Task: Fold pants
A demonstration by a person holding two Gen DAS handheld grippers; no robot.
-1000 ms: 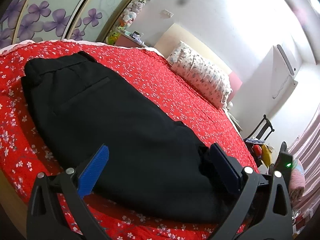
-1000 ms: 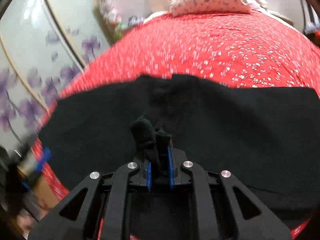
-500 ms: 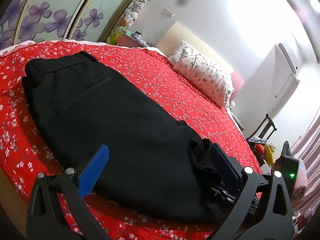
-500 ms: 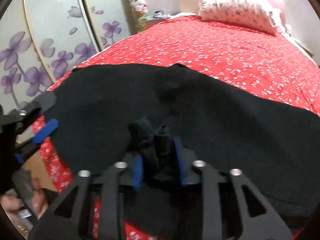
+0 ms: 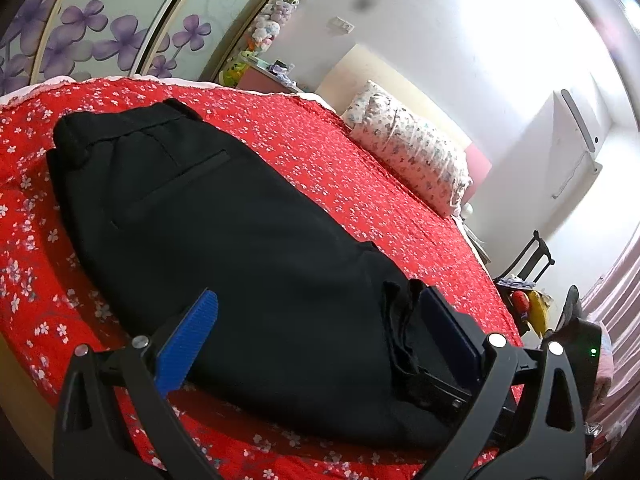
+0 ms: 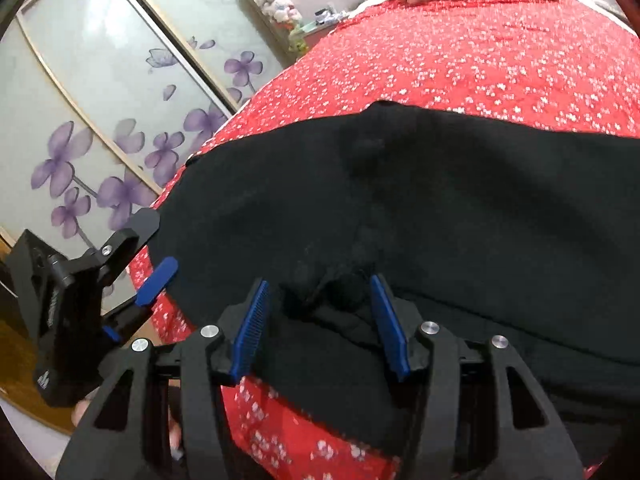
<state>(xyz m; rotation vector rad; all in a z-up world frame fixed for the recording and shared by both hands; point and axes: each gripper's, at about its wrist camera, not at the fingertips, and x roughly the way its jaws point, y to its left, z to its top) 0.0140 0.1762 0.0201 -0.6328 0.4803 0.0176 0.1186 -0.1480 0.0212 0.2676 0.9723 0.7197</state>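
Observation:
Black pants (image 5: 224, 240) lie flat on the red flowered bedspread (image 5: 304, 152), waistband and back pocket at the far left. My left gripper (image 5: 320, 328) is open just above the pants' near edge, its blue pads wide apart. My right gripper (image 6: 320, 312) is open, and a bunched fold of the pants (image 6: 344, 292) sits loose between its blue pads. The pants (image 6: 440, 208) fill the right wrist view. The left gripper (image 6: 132, 264) also shows at the left of the right wrist view.
A flowered pillow (image 5: 408, 152) lies at the head of the bed. Sliding wardrobe doors (image 6: 100, 100) with purple flowers stand beside the bed. A small shelf with toys (image 5: 268, 40) is in the corner. A black chair (image 5: 528, 256) with clutter stands past the bed's right side.
My right gripper was shut on a bunch of the pants' fabric and has opened; the fabric now rests loose between the pads. The left gripper stayed open and hardly moved.

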